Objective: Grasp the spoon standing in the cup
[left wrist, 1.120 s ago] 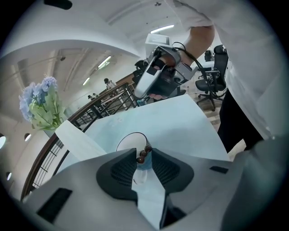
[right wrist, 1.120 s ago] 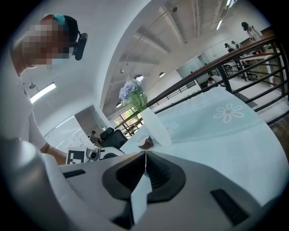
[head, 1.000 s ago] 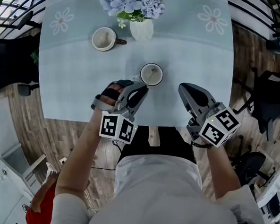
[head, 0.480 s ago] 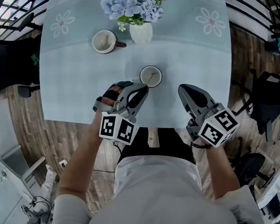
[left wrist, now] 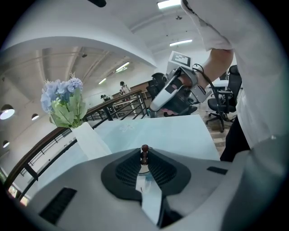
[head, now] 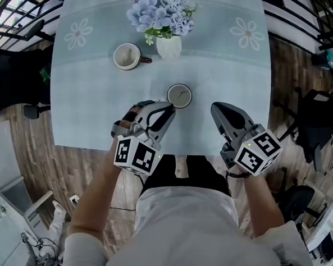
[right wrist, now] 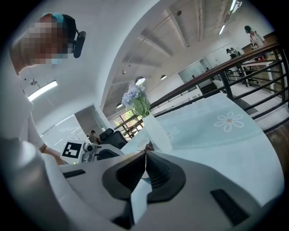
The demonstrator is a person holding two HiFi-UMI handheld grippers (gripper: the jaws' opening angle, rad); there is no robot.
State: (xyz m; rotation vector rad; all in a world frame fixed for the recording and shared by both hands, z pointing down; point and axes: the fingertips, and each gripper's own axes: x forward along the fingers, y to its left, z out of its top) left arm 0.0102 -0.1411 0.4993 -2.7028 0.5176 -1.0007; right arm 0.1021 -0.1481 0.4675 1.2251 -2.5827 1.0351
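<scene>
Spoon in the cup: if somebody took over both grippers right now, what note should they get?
Left gripper: jaws have just been closing and now pinch the beaded handle top of the spoon.
Right gripper: jaws shut, empty, apart from the cup on the table.
Done: spoon grasped.
Left: check that the grip holds. The jaws hide whether the spoon's lower end is in the cup.

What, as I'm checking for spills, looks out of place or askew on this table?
Nothing stands out: the cup, the mug and the flower vase all stand upright on the tablecloth, with no spill visible.
</scene>
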